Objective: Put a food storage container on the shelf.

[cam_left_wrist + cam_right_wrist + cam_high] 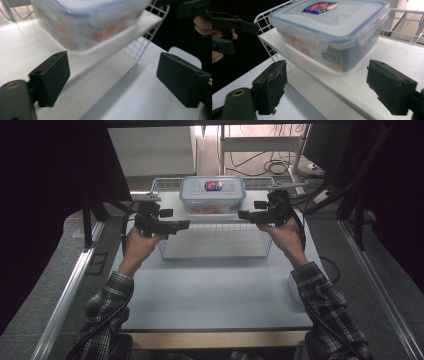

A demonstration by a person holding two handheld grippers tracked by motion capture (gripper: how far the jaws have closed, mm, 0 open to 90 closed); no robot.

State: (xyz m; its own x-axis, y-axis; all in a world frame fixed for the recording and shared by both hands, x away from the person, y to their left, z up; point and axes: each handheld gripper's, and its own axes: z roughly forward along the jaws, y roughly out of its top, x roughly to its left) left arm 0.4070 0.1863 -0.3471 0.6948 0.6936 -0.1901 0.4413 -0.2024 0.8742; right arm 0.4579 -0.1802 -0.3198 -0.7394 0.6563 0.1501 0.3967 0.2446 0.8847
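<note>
container between tongs, left tongs – right tongs

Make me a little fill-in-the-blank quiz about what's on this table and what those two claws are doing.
1. The clear box has a lid with a ____ rim.
2. The box sits on a white shelf fenced by a wire ____.
3. Both the left claw and the right claw have their jaws ____.
4. The sticker sits on the box's ____.

Missing words: blue; basket; open; lid
</note>
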